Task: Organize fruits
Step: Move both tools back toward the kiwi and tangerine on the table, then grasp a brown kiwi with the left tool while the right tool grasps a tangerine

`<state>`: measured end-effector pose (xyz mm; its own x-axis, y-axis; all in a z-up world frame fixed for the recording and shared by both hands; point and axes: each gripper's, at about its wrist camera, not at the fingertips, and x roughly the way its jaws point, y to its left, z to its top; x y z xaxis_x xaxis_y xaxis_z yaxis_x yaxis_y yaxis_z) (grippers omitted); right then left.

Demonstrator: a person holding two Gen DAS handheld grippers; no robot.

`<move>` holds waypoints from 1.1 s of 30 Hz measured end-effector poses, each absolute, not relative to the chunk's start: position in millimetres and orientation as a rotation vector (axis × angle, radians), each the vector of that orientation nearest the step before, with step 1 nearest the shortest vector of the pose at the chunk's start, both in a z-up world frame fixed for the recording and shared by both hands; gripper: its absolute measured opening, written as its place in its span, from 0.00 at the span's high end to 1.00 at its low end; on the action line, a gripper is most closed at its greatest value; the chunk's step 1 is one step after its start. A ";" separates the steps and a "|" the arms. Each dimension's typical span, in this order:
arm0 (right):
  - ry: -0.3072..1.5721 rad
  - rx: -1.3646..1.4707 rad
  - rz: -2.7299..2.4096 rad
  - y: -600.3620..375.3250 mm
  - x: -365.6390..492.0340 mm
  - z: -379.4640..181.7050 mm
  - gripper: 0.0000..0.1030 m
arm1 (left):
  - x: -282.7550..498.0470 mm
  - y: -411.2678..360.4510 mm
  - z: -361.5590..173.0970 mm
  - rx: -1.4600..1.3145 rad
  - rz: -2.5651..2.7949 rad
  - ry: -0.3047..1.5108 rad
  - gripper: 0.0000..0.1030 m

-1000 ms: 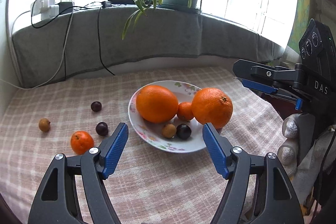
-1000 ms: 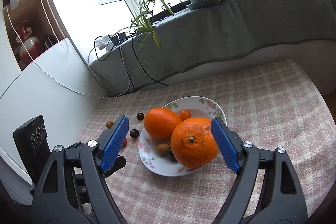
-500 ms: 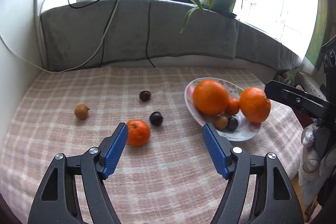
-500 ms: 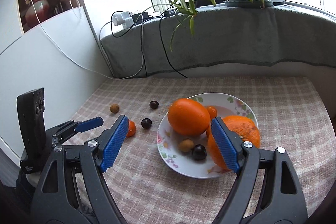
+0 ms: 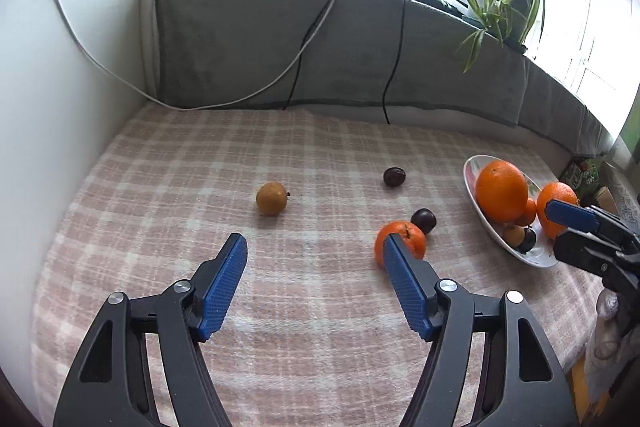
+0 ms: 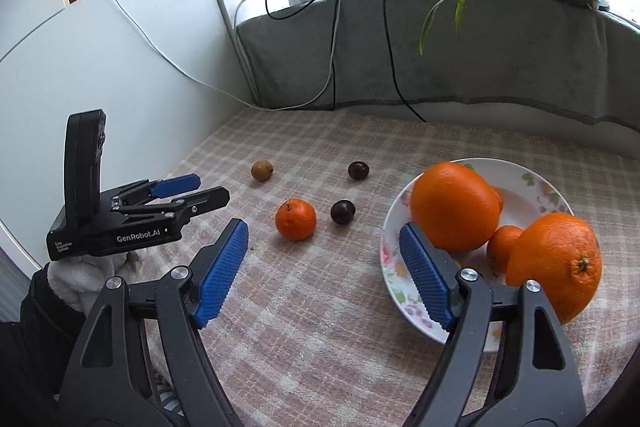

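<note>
- Both your grippers have swung left since a second ago; the plate, once centred in the left wrist view, now sits at its right edge.
- Left wrist view: your left gripper [image 5: 314, 247] has been closing slightly, jaws spread, nothing between them. Small orange [image 5: 402, 241] sits just behind the right fingertip; dark plum [image 5: 424, 219] touches it. Brown fruit [image 5: 272, 197] and second plum [image 5: 394, 176] lie apart on the checked cloth [image 5: 160, 211].
- Right wrist view: your right gripper [image 6: 322, 241] likewise narrowing, still spread and empty. Plate [image 6: 532, 187] on the right holds two big oranges [image 6: 454, 207] and smaller fruit.
</note>
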<state>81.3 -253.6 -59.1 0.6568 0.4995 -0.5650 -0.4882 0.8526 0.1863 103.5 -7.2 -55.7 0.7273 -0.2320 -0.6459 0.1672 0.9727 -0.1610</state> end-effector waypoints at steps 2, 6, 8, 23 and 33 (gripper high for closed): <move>0.656 -0.003 0.571 -243.9 82.7 -61.8 0.27 | 107.3 -3.1 -55.8 -0.102 -0.220 0.726 0.35; 0.674 -0.017 0.589 -231.0 86.6 -68.1 0.30 | 115.9 -0.6 -59.4 -0.109 -0.222 0.736 0.42; 0.693 -0.023 0.596 -225.1 89.5 -71.3 0.37 | 120.9 0.6 -62.7 -0.113 -0.219 0.745 0.44; 0.771 -0.086 0.595 -184.6 114.9 -95.9 0.47 | 155.1 8.4 -80.3 -0.147 -0.203 0.791 0.57; 0.803 -0.104 0.588 -172.8 127.3 -106.1 0.48 | 174.2 8.4 -89.6 -0.165 -0.207 0.820 0.59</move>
<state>127.3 -172.8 -106.1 0.5445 0.4561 -0.7039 -0.5329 0.8362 0.1296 174.2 8.4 -89.6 0.6642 -0.2459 -0.7060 0.1192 0.9671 -0.2247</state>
